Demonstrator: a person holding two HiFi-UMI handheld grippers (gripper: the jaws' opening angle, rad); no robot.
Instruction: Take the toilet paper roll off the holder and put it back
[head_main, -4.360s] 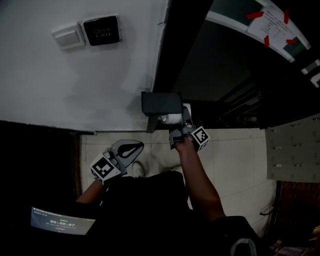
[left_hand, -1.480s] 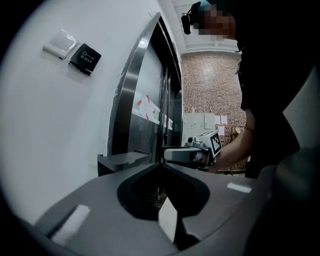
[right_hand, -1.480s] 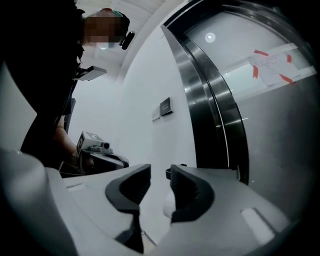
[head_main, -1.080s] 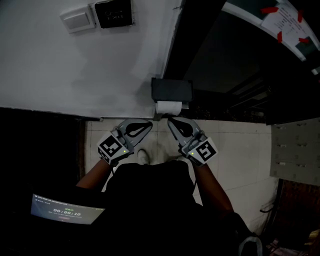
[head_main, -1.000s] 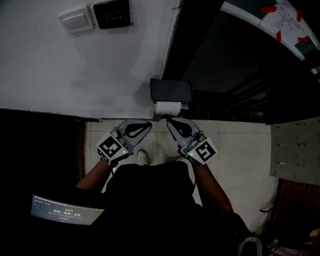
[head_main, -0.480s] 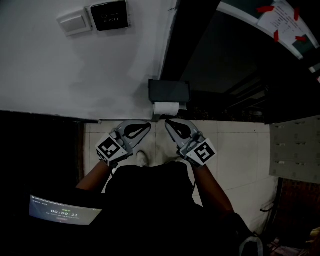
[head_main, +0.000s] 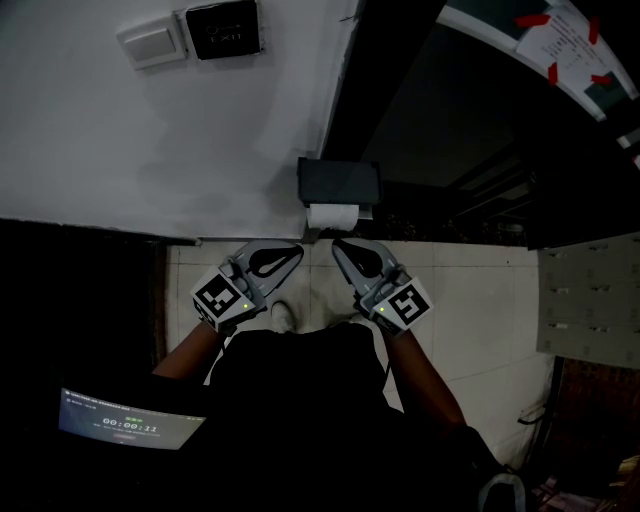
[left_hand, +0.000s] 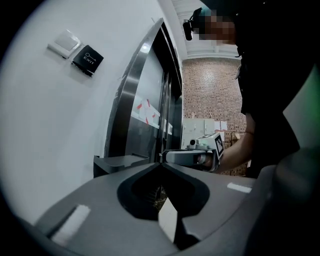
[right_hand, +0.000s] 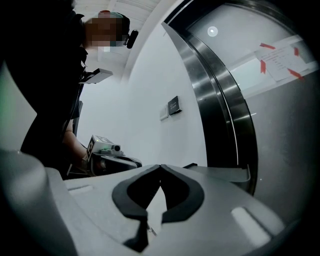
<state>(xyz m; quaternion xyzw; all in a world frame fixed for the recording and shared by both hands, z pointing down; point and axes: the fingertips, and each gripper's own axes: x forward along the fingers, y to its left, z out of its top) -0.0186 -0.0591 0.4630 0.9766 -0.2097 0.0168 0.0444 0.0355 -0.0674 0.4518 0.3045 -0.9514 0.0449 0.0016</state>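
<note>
White roll (head_main: 333, 216) under holder (head_main: 339, 182), near right tongs (head_main: 337, 244)

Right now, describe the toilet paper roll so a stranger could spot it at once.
Find where the white wall meets the dark door frame. At that corner is a black holder; the toilet paper roll shows just below it, the only white cylinder there.

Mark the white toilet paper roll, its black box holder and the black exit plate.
white toilet paper roll (head_main: 333, 216), head view, front face.
black box holder (head_main: 339, 182), head view, lid top.
black exit plate (head_main: 222, 30), head view, centre.
</note>
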